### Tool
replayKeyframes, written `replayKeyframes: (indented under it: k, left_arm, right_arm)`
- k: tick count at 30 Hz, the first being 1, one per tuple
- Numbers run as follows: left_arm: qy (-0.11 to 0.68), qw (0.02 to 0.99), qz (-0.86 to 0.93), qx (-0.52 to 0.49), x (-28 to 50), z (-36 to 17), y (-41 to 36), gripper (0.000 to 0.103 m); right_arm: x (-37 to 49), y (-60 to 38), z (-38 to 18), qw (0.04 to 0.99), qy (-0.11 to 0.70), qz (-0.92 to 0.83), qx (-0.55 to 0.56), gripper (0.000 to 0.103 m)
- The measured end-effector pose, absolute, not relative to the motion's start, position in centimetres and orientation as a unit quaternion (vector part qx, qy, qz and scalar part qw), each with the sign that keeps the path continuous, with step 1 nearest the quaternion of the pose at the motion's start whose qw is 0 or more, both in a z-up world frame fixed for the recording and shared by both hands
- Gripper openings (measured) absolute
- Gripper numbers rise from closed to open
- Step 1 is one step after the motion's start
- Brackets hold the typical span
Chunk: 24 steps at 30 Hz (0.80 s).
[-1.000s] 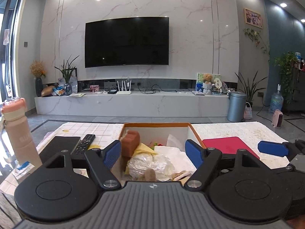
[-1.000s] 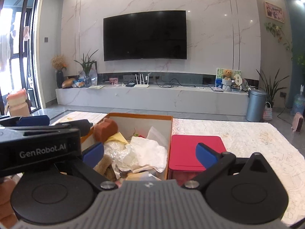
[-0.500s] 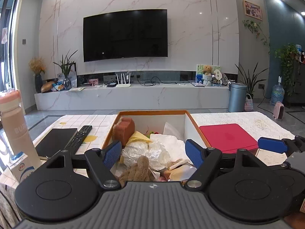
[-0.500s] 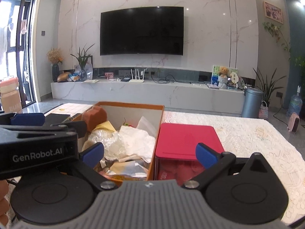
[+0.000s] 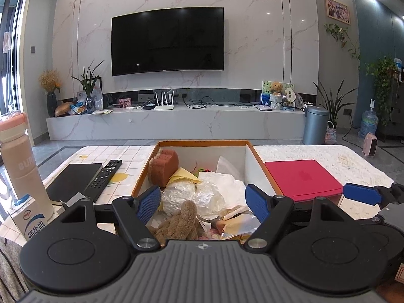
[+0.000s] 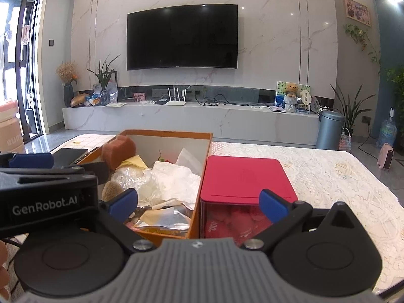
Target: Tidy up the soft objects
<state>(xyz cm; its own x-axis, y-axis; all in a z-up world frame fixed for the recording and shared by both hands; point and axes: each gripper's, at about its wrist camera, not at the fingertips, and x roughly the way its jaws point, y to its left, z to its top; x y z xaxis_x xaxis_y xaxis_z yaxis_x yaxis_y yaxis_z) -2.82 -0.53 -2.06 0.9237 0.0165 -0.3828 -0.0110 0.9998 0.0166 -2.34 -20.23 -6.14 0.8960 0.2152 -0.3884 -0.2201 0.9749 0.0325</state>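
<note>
Both claws nearer, box [image 5: 202, 143] lengthwise away

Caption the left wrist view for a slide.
Open left gripper above an orange box of soft clutter, plush toy nearest, red-lidded bin alongside.

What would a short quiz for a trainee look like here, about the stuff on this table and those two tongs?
1. True or false: the red lid is off its container.
2. Which thing lies nearest the left tongs? A) brown plush toy B) TV remote C) pink bottle
3. Fill in: the orange sponge sits in the ____ box.

Key:
1. False; the lid is on.
2. A; it lies right below them in the box.
3. Orange cardboard box. Both the left and right tongs are open and empty.
</note>
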Motion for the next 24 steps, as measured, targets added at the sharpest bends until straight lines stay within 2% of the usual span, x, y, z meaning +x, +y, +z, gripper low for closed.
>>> replayKeyframes:
  k: [24]
  left_arm:
    - [0.2,0.98,0.015,0.018,-2.66,-2.2,-0.3,0.09]
  right_arm:
    - [-2.17,-19.86,-6.23,0.972,0.205,0.114,-0.009,0.1]
